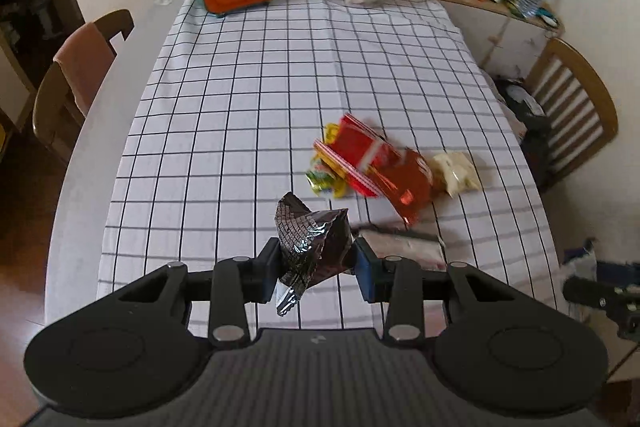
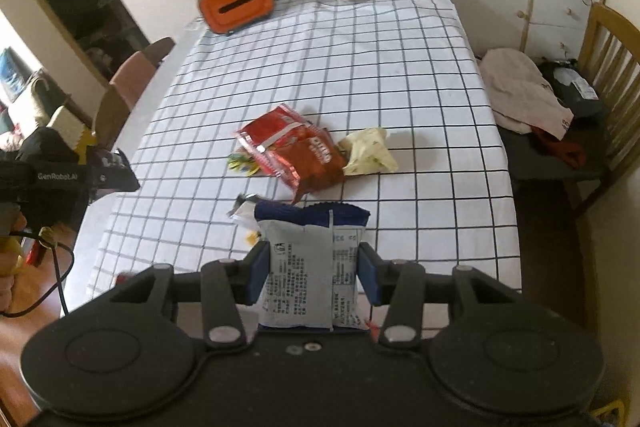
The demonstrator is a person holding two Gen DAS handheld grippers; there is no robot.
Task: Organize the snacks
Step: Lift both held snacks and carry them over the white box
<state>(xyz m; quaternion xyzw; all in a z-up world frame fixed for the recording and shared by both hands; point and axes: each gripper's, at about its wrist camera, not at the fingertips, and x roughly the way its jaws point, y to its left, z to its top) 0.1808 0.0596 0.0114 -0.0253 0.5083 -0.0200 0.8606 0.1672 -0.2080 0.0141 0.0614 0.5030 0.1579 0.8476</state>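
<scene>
Snacks are split three ways: a dark foil packet is pinched in the left gripper and a blue-and-white packet in the right gripper, likely lifted for sorting, while only the right view shows red packets at twelve o'clock unblurred.

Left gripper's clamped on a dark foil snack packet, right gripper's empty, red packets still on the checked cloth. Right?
Not quite: the right gripper isn't empty. The right wrist view shows it shut on a grey-and-blue packet. The rest stands.
</scene>
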